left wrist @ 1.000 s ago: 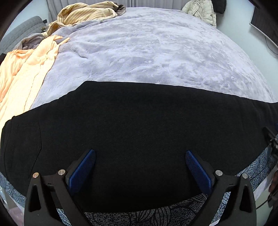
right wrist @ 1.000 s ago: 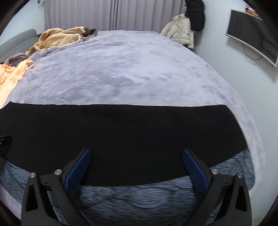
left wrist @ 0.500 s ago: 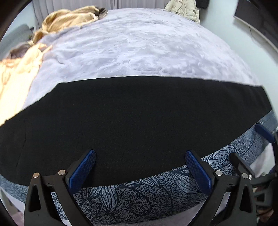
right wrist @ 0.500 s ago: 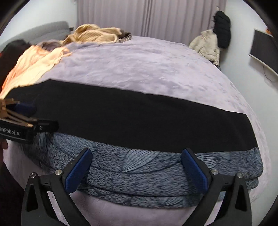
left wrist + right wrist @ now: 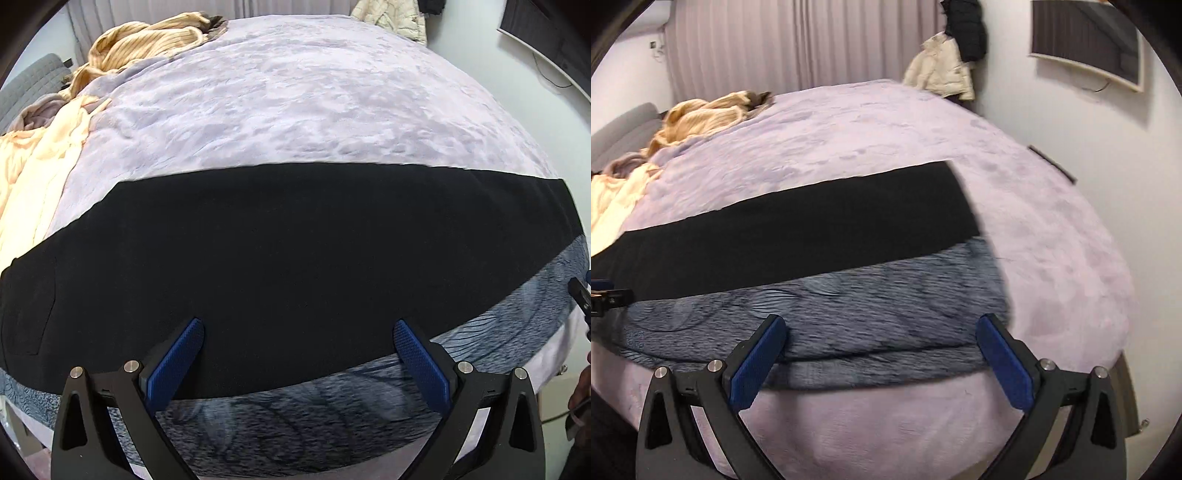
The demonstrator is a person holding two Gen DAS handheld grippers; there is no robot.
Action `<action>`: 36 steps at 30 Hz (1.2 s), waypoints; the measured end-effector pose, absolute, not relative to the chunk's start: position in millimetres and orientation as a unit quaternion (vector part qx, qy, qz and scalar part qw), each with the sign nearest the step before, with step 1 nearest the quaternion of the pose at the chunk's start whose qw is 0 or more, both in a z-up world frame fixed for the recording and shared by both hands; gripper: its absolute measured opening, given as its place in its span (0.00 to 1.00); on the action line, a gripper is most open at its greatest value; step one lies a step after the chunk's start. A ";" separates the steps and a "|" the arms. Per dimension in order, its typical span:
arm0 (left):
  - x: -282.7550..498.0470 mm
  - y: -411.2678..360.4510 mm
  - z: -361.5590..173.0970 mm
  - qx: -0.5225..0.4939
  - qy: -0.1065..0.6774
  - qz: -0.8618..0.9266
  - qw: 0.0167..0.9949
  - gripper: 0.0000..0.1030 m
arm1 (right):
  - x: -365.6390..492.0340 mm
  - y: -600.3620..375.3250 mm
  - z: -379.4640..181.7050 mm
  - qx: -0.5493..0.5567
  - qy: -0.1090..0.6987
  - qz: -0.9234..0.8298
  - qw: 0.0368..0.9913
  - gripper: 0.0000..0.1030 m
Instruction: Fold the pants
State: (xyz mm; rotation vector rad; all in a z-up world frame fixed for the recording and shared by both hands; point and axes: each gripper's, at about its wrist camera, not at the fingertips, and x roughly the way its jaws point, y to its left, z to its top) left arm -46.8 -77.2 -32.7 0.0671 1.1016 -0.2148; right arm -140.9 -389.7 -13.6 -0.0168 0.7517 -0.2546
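Both grippers, left (image 5: 298, 360) and right (image 5: 881, 354), gape empty at the bed's (image 5: 1071, 240) near edge. Pants (image 5: 295, 258) lie flat. You risk pinching the grey cloth (image 5: 849, 310) beneath.

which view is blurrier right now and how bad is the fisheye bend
Right wrist view: motion blur smears the black pants at their right end and the grey patterned fabric; the purple plush bed cover bulges into a dome. Left wrist view: sharper, blur only on the patterned fabric near the bottom, same dome bend.

Two low, close fisheye views across the bed (image 5: 295, 110), both sharing the black pants (image 5: 277, 258) and curtain-side clutter.
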 end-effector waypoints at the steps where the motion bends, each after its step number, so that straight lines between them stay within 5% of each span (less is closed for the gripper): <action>1: -47.6 -80.6 -27.8 0.034 0.519 -0.109 0.847 1.00 | -144.5 -392.9 -11.2 -0.010 0.364 -0.147 0.920 1.00; 7: -37.1 -115.9 -16.3 0.011 0.517 -0.138 0.845 1.00 | -170.0 -434.5 -16.9 0.209 0.342 -0.034 0.916 1.00; 20: -1.5 -166.3 -23.9 0.016 0.525 -0.100 0.845 1.00 | -113.9 -387.1 -28.4 0.150 0.297 0.015 0.943 1.00; 28: -6.8 -176.0 -41.1 0.047 0.508 -0.094 0.855 1.00 | -86.8 -376.5 -36.7 0.099 0.342 -0.010 0.935 0.99; 29: -7.1 -177.4 -42.4 0.047 0.510 -0.091 0.854 1.00 | -84.9 -372.8 -36.3 0.086 0.347 -0.014 0.934 0.93; 30: -7.3 -177.1 -43.2 0.046 0.510 -0.089 0.854 1.00 | -84.4 -369.4 -34.8 0.076 0.350 -0.017 0.934 0.74; 33: -15.8 -175.4 -41.7 0.052 0.501 -0.080 0.860 1.00 | -91.2 -362.9 -25.5 0.062 0.343 -0.022 0.937 0.41; 36: -32.1 -192.1 -49.3 0.069 0.493 -0.061 0.865 1.00 | -91.4 -361.2 -24.2 0.063 0.340 -0.021 0.938 0.33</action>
